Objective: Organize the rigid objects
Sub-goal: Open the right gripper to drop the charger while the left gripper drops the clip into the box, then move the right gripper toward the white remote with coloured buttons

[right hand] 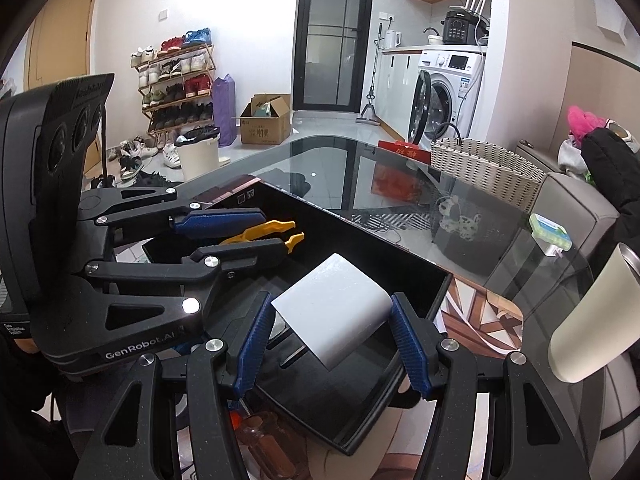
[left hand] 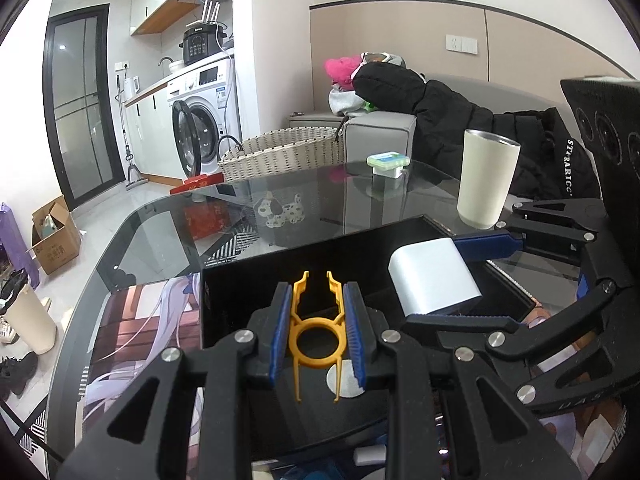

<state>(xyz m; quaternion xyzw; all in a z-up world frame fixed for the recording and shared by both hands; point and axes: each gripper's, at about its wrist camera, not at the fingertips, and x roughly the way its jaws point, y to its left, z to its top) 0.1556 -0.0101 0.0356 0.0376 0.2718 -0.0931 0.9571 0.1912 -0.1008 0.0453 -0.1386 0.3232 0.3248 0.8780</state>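
Placement is the step in hand: my left gripper (left hand: pixel 318 336) clamps the yellow clip (left hand: pixel 316 334) and my right gripper (right hand: pixel 326 334) grips the white block (right hand: pixel 334 312), both over the black tray (right hand: pixel 420 280); next I'd lower and release.

The dark glass surface (left hand: pixel 168 216) carries a black tray (left hand: pixel 256 276) at centre frame, a cream tumbler (left hand: pixel 486 182) right, and a green-white box (left hand: pixel 389 163) behind.

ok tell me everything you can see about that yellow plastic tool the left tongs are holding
The yellow plastic tool looks like thin moulded plastic: a central ring, two notched prongs pointing forward, two thin legs pointing back. The left tongs are shut on it, blue pads pressing both sides. It is held over the black tray; contact with the tray cannot be told.
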